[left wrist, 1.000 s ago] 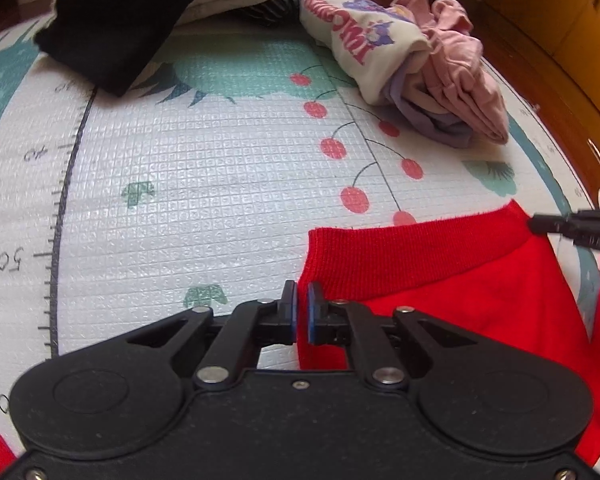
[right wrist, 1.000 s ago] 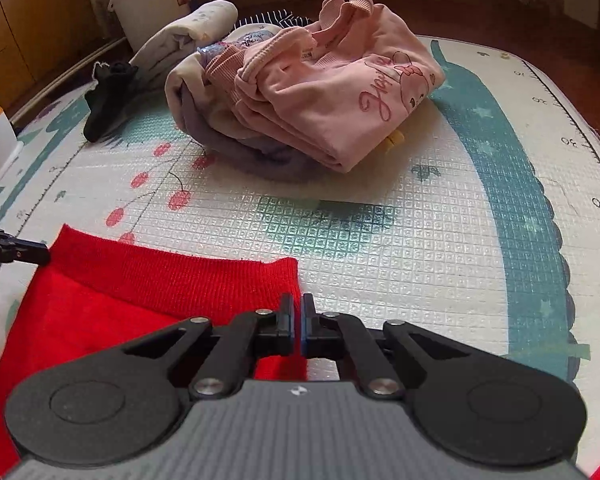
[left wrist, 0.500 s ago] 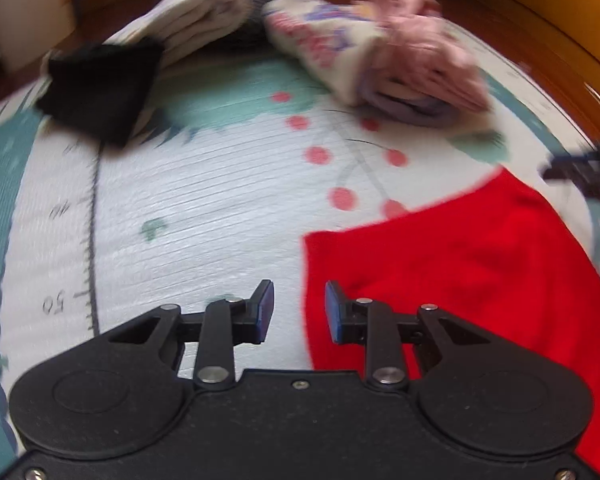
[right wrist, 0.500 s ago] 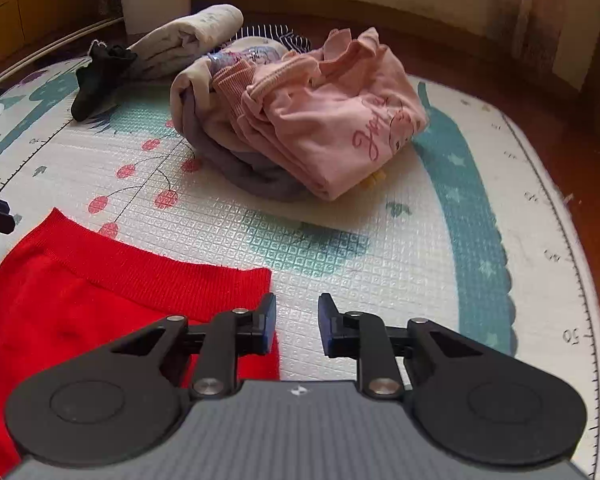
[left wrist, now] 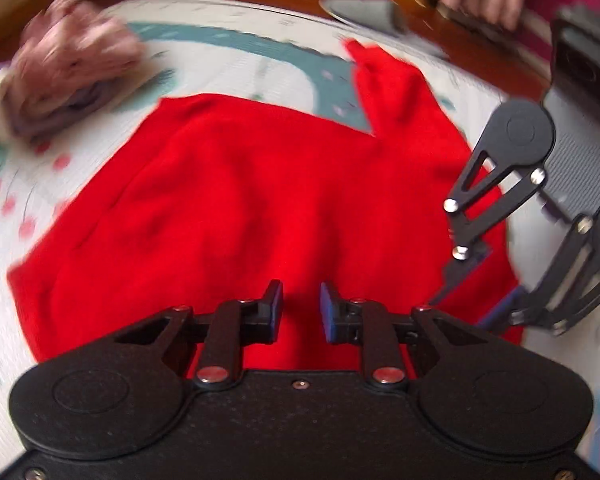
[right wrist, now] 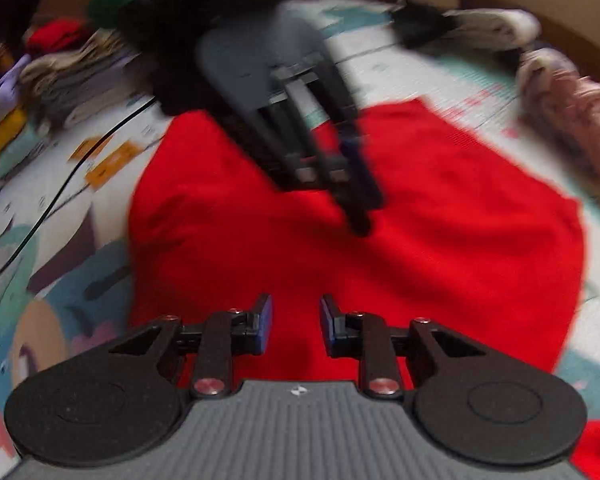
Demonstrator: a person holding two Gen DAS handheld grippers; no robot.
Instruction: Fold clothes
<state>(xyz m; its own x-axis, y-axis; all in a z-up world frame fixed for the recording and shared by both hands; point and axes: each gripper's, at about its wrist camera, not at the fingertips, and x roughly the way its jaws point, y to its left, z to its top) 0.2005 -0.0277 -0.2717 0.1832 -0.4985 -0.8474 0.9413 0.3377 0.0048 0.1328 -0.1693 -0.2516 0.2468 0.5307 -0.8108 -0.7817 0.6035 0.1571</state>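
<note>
Play mat [left wrist: 236, 60] under red garment [left wrist: 260, 200]

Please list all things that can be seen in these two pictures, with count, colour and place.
sweater: one, red, spread flat on the mat, under both grippers.
mat: one, white with teal and cherry prints, under everything.
pink pile: one heap, pink and lilac, far side of the mat.
black cloth: one, far edge, beside a whitish roll.
side stack: several clothes, mixed colours, blurred.
left gripper: black, open.
right gripper: black, open.
</note>
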